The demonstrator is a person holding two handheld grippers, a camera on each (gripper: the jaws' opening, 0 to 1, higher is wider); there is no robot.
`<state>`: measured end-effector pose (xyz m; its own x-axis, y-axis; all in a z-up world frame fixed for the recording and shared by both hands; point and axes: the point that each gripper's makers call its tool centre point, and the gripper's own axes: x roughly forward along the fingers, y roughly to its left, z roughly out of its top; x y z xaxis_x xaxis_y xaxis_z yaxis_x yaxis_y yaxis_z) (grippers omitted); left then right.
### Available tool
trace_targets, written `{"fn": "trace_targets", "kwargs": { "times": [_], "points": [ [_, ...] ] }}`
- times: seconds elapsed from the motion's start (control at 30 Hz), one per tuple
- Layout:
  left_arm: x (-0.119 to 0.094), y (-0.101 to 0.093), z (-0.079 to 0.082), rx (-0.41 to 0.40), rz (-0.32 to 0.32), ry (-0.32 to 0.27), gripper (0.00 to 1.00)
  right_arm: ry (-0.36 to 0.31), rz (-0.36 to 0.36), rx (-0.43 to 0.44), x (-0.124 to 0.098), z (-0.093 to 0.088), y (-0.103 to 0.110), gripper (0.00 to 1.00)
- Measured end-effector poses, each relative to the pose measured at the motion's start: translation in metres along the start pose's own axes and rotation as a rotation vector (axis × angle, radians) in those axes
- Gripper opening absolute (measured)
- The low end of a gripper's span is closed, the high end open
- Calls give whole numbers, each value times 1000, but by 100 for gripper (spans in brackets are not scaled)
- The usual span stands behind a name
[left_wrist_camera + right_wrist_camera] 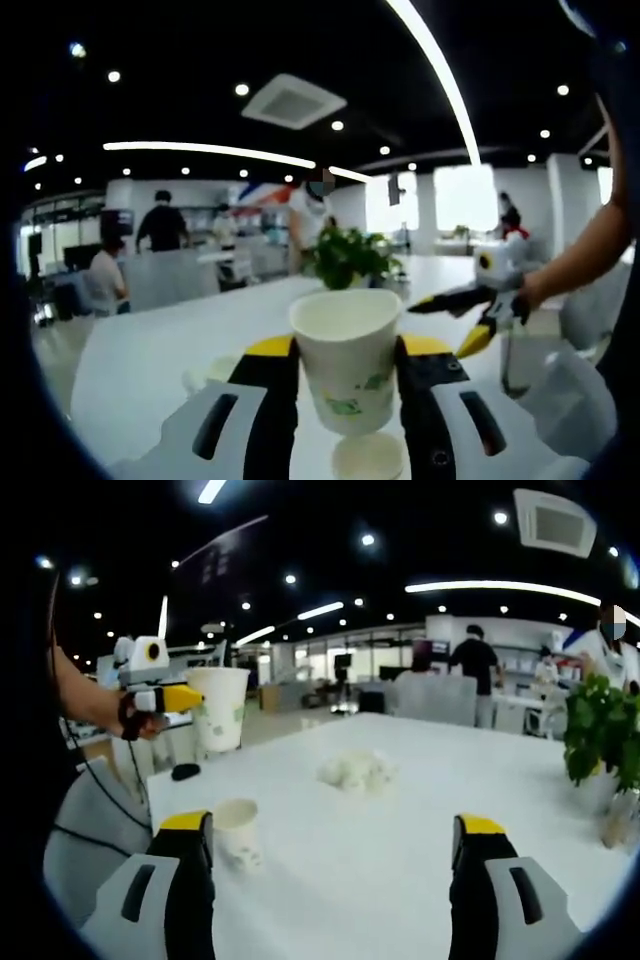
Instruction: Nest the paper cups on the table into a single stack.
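My left gripper [347, 375] is shut on a white paper cup [345, 357] with green print, held upright above the white table [140, 370]. Directly below it, the rim of a second cup [367, 456] shows at the bottom edge. From the right gripper view, that held cup [220, 708] and the left gripper [165, 695] appear at the left, raised above the table. Another paper cup [236, 833] stands on the table [400, 830] near my right gripper's left jaw. My right gripper [335, 850] is open with nothing between its jaws; it also shows as the yellow-tipped gripper [470, 305].
A crumpled white wad [357, 770] lies mid-table. A potted green plant [347, 257] stands at the far side, also seen as the plant [603, 730]. A small dark object [185, 771] rests near the table's left edge. People and chairs [440, 698] fill the office behind.
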<state>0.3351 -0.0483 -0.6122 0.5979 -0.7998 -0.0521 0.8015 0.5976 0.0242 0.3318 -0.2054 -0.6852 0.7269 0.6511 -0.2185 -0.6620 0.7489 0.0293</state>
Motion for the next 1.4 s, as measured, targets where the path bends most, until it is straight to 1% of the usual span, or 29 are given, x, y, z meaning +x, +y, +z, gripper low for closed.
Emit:
{"fn": "trace_targets", "kwargs": {
  "times": [0.07,0.37,0.53,0.77,1.07,1.23,1.3,1.4],
  "points": [
    [1,1,-4,9,9,-1,36,-1,0,3,0,-1,0,98],
    [6,1,-19,-17,11,-1,36,8,0,13,-1,-6,1,97],
    [8,-1,-31,-19,11,7,36,15,-2,12,-3,-8,0,97],
    [10,0,-42,-40,16,11,35,23,-11,14,-7,-9,-5,97],
    [10,-4,-65,-36,15,43,36,28,-9,11,-7,-8,-5,97],
    [9,-2,-78,-41,27,63,36,30,-8,15,-7,-10,-4,97],
    [9,-2,-87,-41,28,85,36,31,-7,14,-7,-10,-3,97],
    [9,-3,-95,-46,25,101,36,30,-7,14,-7,-8,-3,97]
  ]
}}
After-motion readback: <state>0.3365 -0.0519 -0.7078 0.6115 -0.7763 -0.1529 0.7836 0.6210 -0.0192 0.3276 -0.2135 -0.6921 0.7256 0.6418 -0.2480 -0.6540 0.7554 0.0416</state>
